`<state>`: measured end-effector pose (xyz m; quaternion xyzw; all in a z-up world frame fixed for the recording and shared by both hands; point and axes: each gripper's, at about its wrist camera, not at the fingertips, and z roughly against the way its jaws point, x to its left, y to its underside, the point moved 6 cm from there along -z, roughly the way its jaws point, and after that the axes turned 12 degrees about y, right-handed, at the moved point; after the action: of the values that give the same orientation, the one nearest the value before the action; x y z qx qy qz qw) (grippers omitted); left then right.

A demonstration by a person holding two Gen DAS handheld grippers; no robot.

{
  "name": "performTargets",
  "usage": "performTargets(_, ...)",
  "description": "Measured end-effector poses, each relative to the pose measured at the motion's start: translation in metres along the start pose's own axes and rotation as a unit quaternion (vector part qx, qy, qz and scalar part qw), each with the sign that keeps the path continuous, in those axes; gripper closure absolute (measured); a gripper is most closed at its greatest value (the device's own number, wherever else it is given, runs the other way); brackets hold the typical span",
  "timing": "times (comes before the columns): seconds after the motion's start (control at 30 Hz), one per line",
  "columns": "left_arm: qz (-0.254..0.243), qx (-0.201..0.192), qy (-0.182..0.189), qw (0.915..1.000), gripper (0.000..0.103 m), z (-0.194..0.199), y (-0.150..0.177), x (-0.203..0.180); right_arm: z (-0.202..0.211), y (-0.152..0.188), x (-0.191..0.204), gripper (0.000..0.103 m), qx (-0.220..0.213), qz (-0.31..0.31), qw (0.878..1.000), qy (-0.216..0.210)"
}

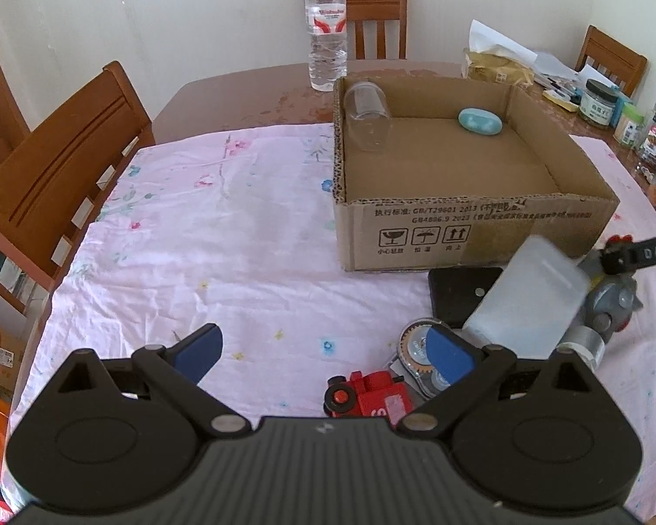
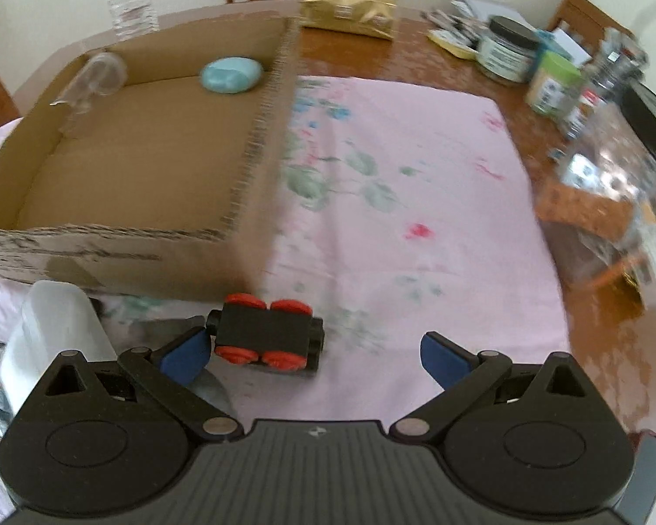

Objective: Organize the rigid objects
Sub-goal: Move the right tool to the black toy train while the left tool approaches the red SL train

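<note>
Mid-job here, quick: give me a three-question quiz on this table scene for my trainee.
1. True or false: the cardboard box holds nothing.
2. Which gripper has the black toy car with red wheels lying between its fingers?
3. The right gripper is: A) open, B) shut on the car.

Key:
1. False; a clear glass jar and a teal oval object are inside.
2. The right gripper.
3. A.

My left gripper (image 1: 323, 352) hangs spread wide over the pink cloth (image 1: 197, 236), holding nothing. Ahead I see the cardboard box (image 1: 472, 236) with a clear glass (image 1: 367, 116) and a teal soap-shaped thing (image 1: 480, 121) inside. Near the box's front, a white container (image 1: 527, 302) lies tilted beside a red toy truck (image 1: 371, 396) and tape rolls (image 1: 415, 345).
</note>
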<state>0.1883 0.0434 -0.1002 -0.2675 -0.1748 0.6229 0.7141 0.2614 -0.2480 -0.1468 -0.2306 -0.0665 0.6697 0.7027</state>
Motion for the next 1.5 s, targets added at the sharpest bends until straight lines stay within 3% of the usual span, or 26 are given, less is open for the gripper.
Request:
performTargets(0.43,-0.017,0.011,0.002,0.9998,0.004,-0.008,-0.003,-0.011,-0.022,0.040,-0.047,0.000,0.024,-0.017,0.999,0.023)
performTargets(0.6,-0.018,0.017,0.003,0.9997,0.004,-0.009,0.001,-0.011,-0.021,0.050,-0.051,0.000,-0.006,-0.024,1.000,0.010)
performTargets(0.73,-0.013,0.023,-0.007,0.9996,0.004,-0.008,0.006,-0.007,-0.013,0.047,-0.051,0.000,0.012,-0.021,1.000,0.013)
performTargets(0.9,-0.002,0.022,-0.005,0.9997,0.004,-0.008,0.007,-0.007,0.022,0.016,-0.054,0.000,-0.059,-0.020,0.998,-0.011)
performTargets(0.97,-0.007,0.022,-0.005,0.9997,0.004,-0.008,0.007,-0.010,0.021,-0.002,-0.057,0.000,-0.069,-0.035,0.997,-0.022)
performTargets(1.13,-0.008,0.025,-0.005,0.9996,0.004,-0.006,0.008,-0.012,-0.008,-0.021,-0.052,0.000,-0.042,-0.029,0.999,-0.006)
performTargets(1.37,-0.004,0.027,-0.008,0.9996,0.004,-0.006,0.010,-0.008,-0.009,0.009,-0.069,0.000,-0.006,-0.041,0.999,-0.008)
performTargets(1.5,-0.012,0.030,-0.006,0.9994,0.004,-0.009,0.009,-0.009,-0.002,0.027,-0.075,0.000,-0.005,-0.012,1.000,0.000)
